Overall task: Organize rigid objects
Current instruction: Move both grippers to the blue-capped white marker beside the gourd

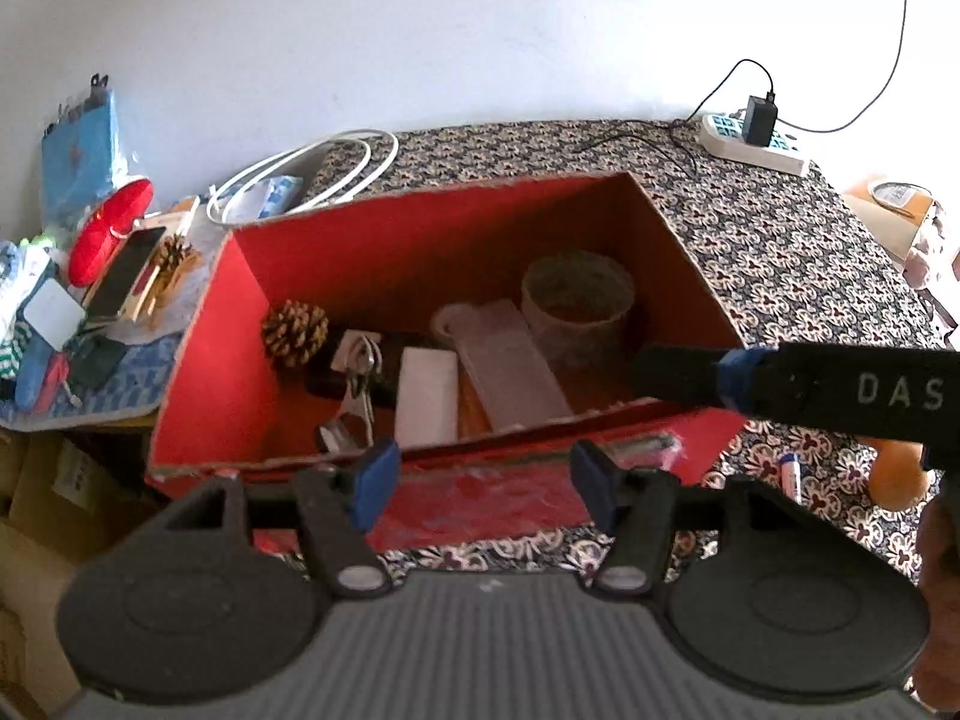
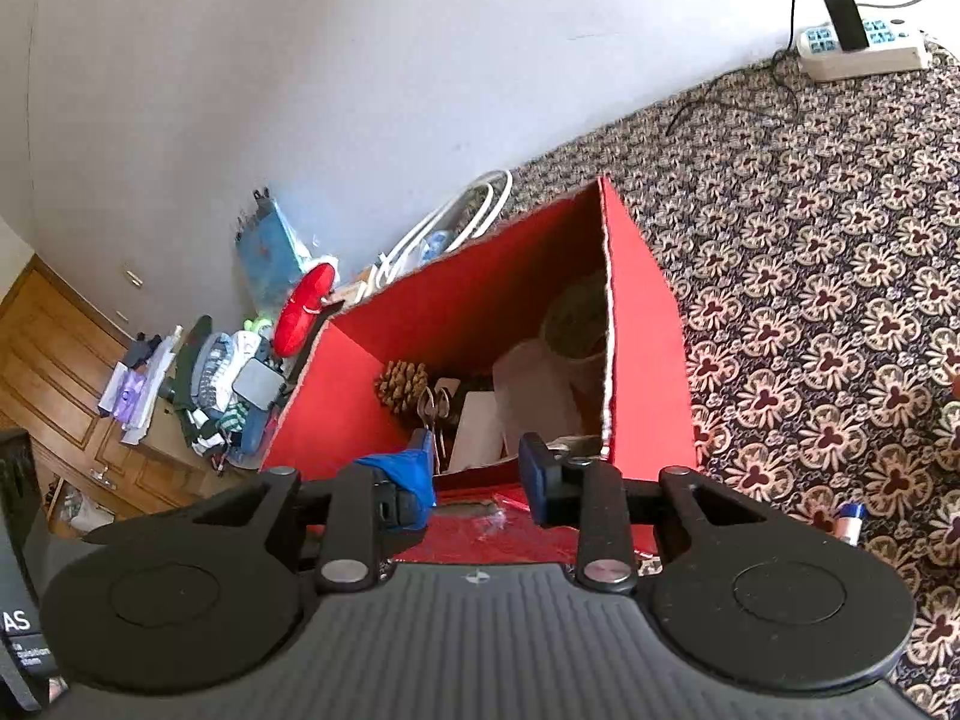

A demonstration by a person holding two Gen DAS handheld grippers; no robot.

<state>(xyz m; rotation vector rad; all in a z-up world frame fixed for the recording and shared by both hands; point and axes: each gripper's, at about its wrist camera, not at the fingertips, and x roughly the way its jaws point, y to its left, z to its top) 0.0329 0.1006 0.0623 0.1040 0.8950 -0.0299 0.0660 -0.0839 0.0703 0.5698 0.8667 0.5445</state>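
An open red cardboard box (image 1: 282, 324) stands on a table covered with a floral-patterned cloth (image 1: 780, 252), near the wall. Inside it lie a pine cone (image 1: 295, 333) at the left, metal pliers (image 1: 357, 384) beside it, a white rectangular block (image 1: 426, 396), a translucent oblong case (image 1: 510, 366) and, at the back right, a round pale container (image 1: 579, 300). The left gripper (image 1: 486, 483) hovers at the near edge of the box, jaws apart, nothing between its blue pads. The right gripper (image 2: 477, 477) also sits at the near edge, pads parted with no object in the gap; in the left wrist view its black finger (image 1: 678, 375) reaches over the box's right rim. Outside the box, a small white tube with a blue cap (image 2: 851, 521) lies on the cloth to the right. A white power strip (image 1: 753, 141) with a black adapter rests at the far corner, a coiled white cable (image 1: 312, 171) behind the box, and a second pine cone (image 1: 174, 255) among clutter on the left.
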